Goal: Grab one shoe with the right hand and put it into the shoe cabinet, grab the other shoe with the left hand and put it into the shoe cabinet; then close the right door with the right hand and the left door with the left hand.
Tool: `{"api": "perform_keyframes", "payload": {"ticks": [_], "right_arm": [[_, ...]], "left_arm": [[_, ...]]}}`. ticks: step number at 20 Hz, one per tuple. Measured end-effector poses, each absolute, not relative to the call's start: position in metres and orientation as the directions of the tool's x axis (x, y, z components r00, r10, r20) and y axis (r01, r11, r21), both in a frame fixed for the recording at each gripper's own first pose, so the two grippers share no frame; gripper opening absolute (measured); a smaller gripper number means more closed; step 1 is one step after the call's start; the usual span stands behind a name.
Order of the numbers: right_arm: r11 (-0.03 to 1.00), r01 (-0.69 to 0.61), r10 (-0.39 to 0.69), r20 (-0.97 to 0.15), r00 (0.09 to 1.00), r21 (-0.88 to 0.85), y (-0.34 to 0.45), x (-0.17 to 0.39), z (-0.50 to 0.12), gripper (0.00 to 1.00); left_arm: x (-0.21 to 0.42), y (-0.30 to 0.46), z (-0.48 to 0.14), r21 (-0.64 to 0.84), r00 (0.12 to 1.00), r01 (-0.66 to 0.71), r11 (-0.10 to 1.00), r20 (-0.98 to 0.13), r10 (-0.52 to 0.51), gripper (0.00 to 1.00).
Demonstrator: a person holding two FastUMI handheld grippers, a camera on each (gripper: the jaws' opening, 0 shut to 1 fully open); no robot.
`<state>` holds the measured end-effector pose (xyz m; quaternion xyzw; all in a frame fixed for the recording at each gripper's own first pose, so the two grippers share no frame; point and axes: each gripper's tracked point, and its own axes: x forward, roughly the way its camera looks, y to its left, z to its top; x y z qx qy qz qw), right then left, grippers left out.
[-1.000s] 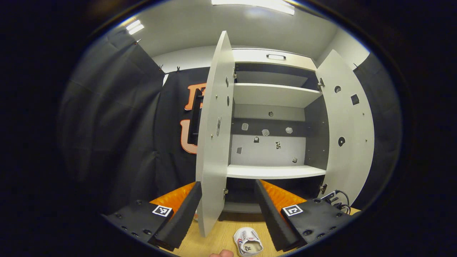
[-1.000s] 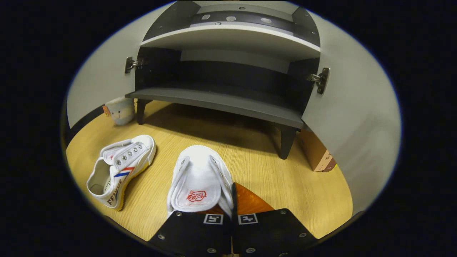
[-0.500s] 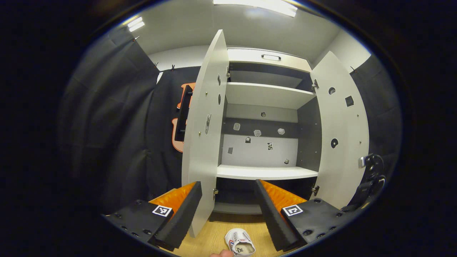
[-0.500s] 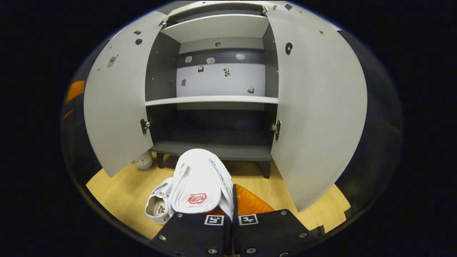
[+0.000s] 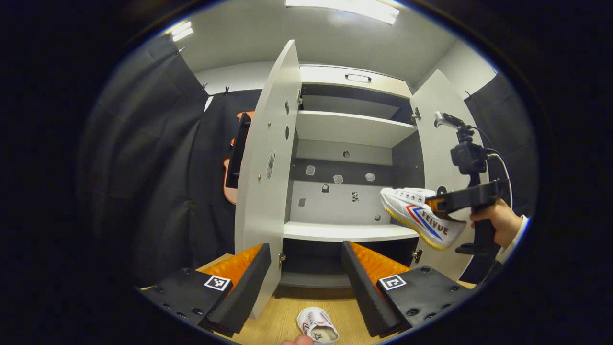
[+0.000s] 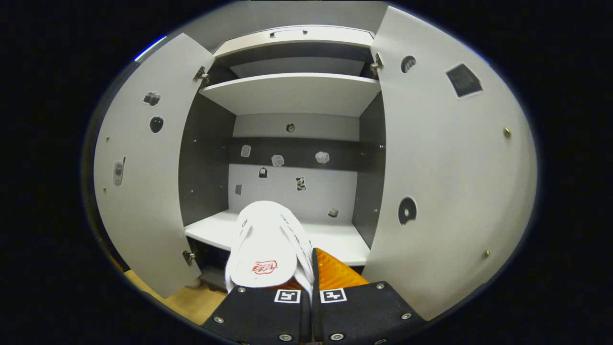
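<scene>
Right gripper (image 6: pixel 306 268) fingers clamped on the side wall of a white shoe (image 6: pixel 266 249), toe pointing ahead into the shoe cabinet (image 6: pixel 297 96). In the left gripper view that same shoe (image 5: pixel 424 216) hangs at 3 o'clock, level with the middle shelf (image 5: pixel 349 232) by its right end, just in front of the right door (image 5: pixel 438 158); a hand (image 5: pixel 498 223) grips the tool's handle. Whether the sole touches the shelf is hard to tell from here. Left gripper (image 5: pixel 306 268) fingers spread wide, holding nothing, aimed at the cabinet opening. Other shoe (image 5: pixel 317 327) lies on the wooden floor (image 5: pixel 282 321) at 6 o'clock, between the left fingers, in front of the cabinet. Both doors stand open, left door (image 5: pixel 261 182) edge-on at 9 o'clock of the opening.
</scene>
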<state>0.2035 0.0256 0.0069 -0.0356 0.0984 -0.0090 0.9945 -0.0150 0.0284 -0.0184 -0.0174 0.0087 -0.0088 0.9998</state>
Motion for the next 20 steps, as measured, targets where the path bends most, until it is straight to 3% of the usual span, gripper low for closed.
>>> {"api": "perform_keyframes", "payload": {"ticks": [9, 15, 20], "right_arm": [[0.982, 0.134, -0.176, -0.389, 0.904, -0.132, 0.008, 0.361, -0.06, 0.01], [0.968, 0.245, -0.238, -0.506, 0.829, -0.055, -0.009, 0.393, -0.102, 0.01], [0.962, 0.27, -0.246, -0.526, 0.814, -0.032, -0.013, 0.403, -0.112, 0.06]], "left_arm": [[-0.019, 0.038, -0.032, -0.03, 0.999, -0.004, 1.0, -0.051, 0.003, 0.96], [-0.015, 0.045, -0.038, -0.019, 0.998, -0.022, 1.0, -0.065, 0.021, 0.96], [-0.011, 0.045, -0.04, -0.018, 0.997, -0.026, 1.0, -0.066, 0.025, 0.96]]}}
